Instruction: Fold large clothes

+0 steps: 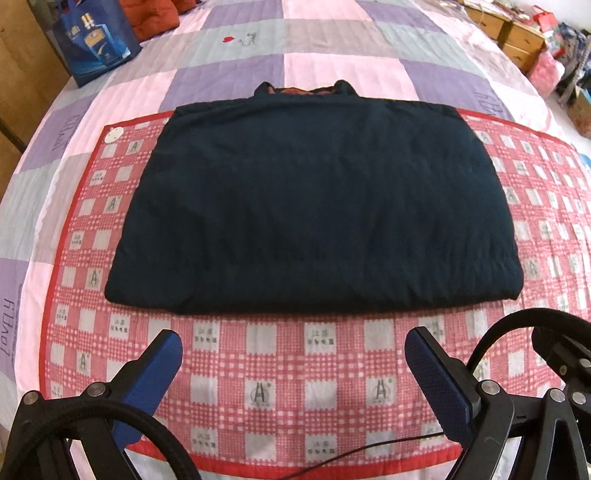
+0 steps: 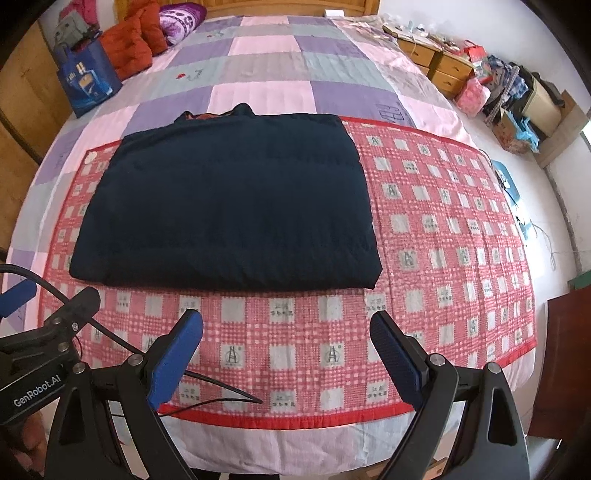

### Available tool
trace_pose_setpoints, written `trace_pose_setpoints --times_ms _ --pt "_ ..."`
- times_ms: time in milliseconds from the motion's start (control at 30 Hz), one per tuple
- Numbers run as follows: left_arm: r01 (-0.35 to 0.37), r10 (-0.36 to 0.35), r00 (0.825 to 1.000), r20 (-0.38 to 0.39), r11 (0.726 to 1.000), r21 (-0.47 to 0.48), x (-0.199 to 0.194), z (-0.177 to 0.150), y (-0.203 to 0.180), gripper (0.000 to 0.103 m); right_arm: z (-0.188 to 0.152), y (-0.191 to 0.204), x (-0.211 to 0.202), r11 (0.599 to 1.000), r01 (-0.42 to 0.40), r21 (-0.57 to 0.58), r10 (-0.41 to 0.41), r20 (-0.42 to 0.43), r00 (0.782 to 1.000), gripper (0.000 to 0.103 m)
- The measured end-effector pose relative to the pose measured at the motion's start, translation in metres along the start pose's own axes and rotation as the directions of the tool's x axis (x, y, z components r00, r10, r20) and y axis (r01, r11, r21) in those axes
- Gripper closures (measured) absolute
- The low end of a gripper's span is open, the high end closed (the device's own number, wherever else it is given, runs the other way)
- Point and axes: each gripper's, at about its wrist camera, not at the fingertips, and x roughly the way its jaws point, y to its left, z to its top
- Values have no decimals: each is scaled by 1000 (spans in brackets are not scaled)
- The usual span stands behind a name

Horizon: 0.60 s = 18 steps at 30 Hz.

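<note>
Each hand-held gripper, left and right, hovers with fingers spread and empty near the bed's front edge. The dark garment lies folded into a rectangle on the red checked mat; it looks ready for another fold, probably gripping its near edge.

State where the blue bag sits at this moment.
In both views the blue bag stands at the far left edge of the bed, beside the orange cushions and well beyond the folded dark garment.
</note>
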Motion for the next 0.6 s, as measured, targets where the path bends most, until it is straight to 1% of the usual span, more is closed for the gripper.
trace_pose_setpoints --times_ms 300,600 --pt "-17 17 1000 3 1000 -2 2 7 11 3 8 8 3 1000 -13 -10 13 -1 1000 9" --pt "-31 31 999 6 999 -21 1 7 23 3 9 20 3 999 -28 -37 28 1 1000 9"
